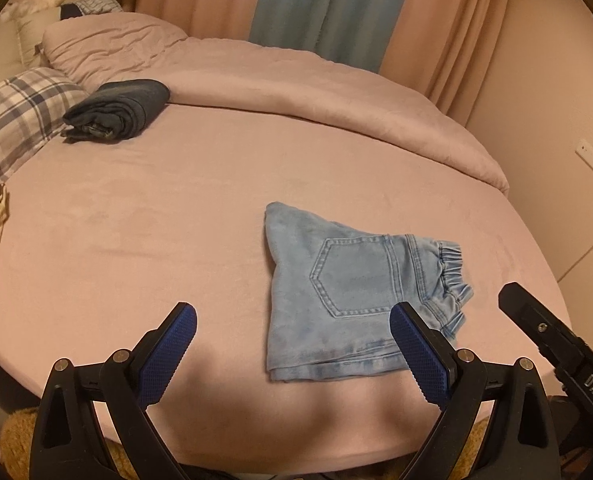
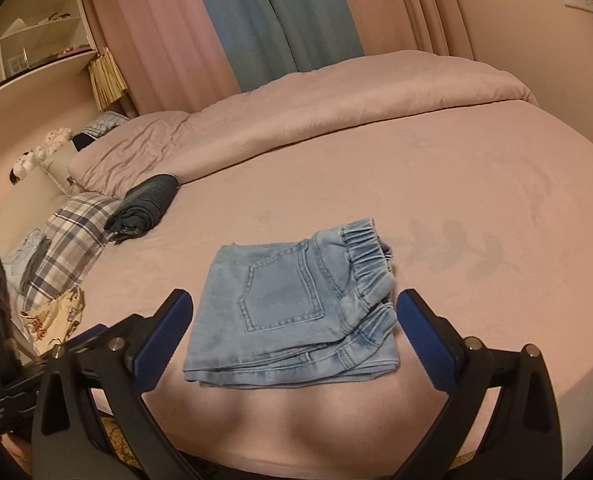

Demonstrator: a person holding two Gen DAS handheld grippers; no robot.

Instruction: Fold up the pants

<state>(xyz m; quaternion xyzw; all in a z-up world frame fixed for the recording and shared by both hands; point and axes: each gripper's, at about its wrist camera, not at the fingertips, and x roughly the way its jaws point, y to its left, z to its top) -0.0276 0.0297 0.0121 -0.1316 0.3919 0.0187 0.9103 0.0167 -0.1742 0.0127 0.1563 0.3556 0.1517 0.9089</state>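
Observation:
Light blue denim pants (image 1: 336, 292) lie folded into a compact stack on the pink bed, back pocket up, elastic waistband to the right. They also show in the right wrist view (image 2: 292, 308). My left gripper (image 1: 292, 320) is open and empty above the near bed edge, its right finger over the pants' near right corner. My right gripper (image 2: 294, 308) is open and empty, its fingers on either side of the folded pants, held above them. The right gripper's body (image 1: 548, 336) shows at the right edge of the left wrist view.
A folded dark denim garment (image 1: 116, 110) lies at the far left by a plaid pillow (image 1: 20, 120). A pink duvet (image 1: 316, 92) is bunched along the far side. A cream printed cloth (image 2: 56, 316) lies at the left edge. Curtains and a wall stand behind.

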